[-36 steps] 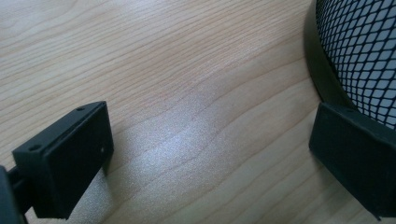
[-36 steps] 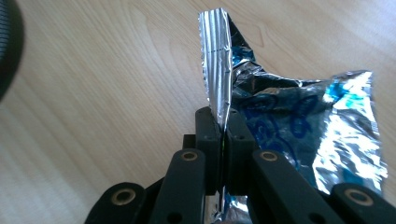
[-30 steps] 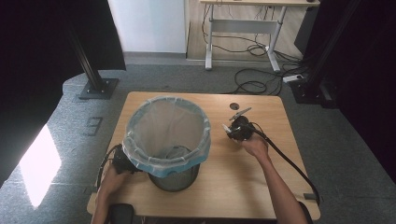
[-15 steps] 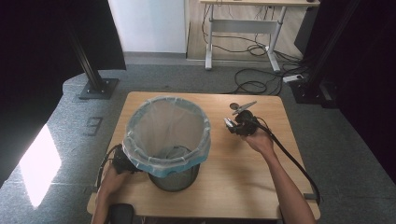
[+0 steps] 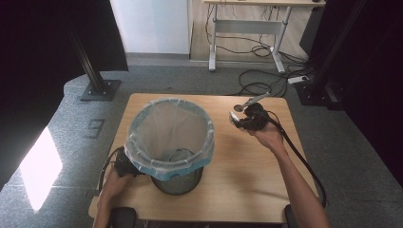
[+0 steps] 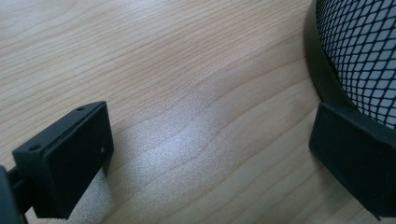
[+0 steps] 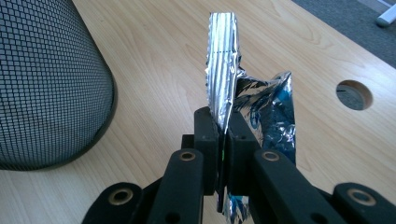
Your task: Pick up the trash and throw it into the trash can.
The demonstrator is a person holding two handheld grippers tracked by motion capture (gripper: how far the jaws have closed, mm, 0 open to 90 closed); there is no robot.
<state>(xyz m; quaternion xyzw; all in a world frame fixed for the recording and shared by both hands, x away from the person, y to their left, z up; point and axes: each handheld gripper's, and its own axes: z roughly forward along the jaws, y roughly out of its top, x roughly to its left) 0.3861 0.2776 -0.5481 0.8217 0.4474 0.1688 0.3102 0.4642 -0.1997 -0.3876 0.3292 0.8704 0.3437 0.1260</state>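
A black mesh wastebasket (image 5: 177,183) lined with a pale blue bag (image 5: 166,164) stands on the left half of the wooden table (image 5: 247,180). My right gripper (image 5: 234,117) hovers above the table to the basket's right, shut on a crumpled silver and blue foil wrapper (image 7: 223,70). The wrapper sticks up from between the jaws of the right gripper (image 7: 223,133), with the basket (image 7: 46,84) off to its left. My left gripper (image 5: 126,166) rests low against the basket's near left side. In its own view the left gripper (image 6: 210,154) is open over bare wood, one jaw beside the mesh wall (image 6: 364,46).
A round cable hole (image 7: 354,94) is cut in the tabletop beyond the wrapper. Cables trail from both grippers over the table's near edges. Grey carpet, a black stand base (image 5: 97,90) and a white desk frame (image 5: 247,28) lie beyond the table.
My right gripper has risen from the table with the wrapper in it. The left gripper and the basket have stayed put.
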